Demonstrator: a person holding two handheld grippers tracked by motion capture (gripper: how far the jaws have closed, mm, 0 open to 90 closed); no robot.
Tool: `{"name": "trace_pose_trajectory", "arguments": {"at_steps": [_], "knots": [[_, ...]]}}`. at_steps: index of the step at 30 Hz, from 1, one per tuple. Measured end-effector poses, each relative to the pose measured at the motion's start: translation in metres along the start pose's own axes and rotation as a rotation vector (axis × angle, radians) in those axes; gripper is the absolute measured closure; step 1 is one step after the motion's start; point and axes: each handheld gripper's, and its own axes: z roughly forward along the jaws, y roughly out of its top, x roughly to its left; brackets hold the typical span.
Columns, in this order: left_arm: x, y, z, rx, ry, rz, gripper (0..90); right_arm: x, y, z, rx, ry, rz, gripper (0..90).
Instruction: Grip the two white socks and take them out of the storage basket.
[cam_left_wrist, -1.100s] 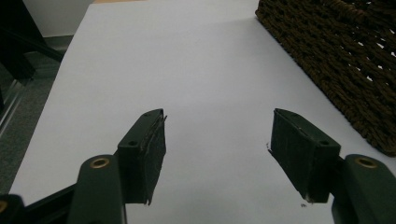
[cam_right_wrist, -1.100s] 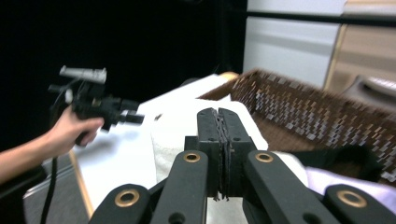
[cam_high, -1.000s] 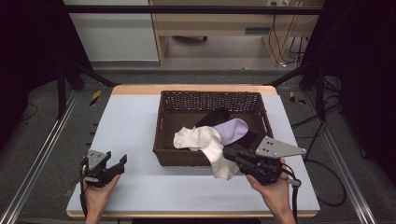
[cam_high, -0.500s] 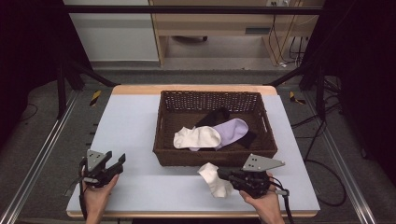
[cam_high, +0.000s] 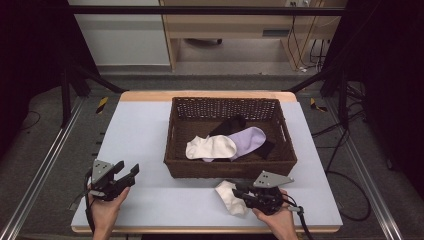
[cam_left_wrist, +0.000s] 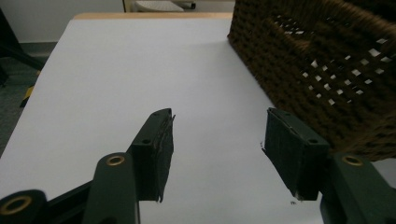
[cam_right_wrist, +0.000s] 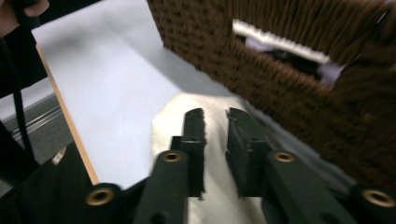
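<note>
A white sock (cam_high: 230, 198) lies crumpled on the table just in front of the brown wicker basket (cam_high: 230, 169). My right gripper (cam_high: 239, 192) rests low over this sock (cam_right_wrist: 173, 121). Its jaws have just been opening and now stand slightly apart (cam_right_wrist: 216, 122), with the sock beneath the gap and no pad pressing on it. Inside the basket lie another white sock (cam_high: 210, 148), a purple sock (cam_high: 248, 138) and a black sock (cam_high: 230, 124). My left gripper (cam_high: 131, 172) hovers at the table's near left; its jaws (cam_left_wrist: 217, 140) have just opened a little wider, with nothing between them.
The basket's woven wall (cam_left_wrist: 327, 70) stands close on the right of the left gripper and rises right behind the right gripper (cam_right_wrist: 280, 79). The table's wooden front edge (cam_high: 200, 231) runs just below both hands. Bare tabletop (cam_high: 135, 130) spreads left of the basket.
The right gripper came down from the basket's front rim to the table with the white sock, which now lies on the table. Its jaws have parted. The left gripper stayed put.
</note>
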Motion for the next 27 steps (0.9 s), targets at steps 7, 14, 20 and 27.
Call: {"name": "trace_pose_trajectory", "arguments": {"at_steps": [7, 14, 20, 27], "knots": [[-0.014, 0.019, -0.007, -0.030, -0.045, 0.028, 41.4, 0.001, 0.015, -0.018, -0.096, -0.048, -0.032, 64.1], [-0.036, 0.047, -0.010, -0.062, -0.072, 0.077, 39.7, -0.009, 0.031, -0.032, -0.176, -0.132, -0.027, 58.5], [-0.058, 0.071, -0.002, -0.077, -0.093, 0.113, 35.3, -0.021, 0.043, -0.039, -0.221, -0.214, -0.010, 54.2], [-0.076, 0.084, 0.010, -0.090, -0.130, 0.130, 33.9, -0.033, 0.047, -0.046, -0.245, -0.296, 0.018, 51.2]]}}
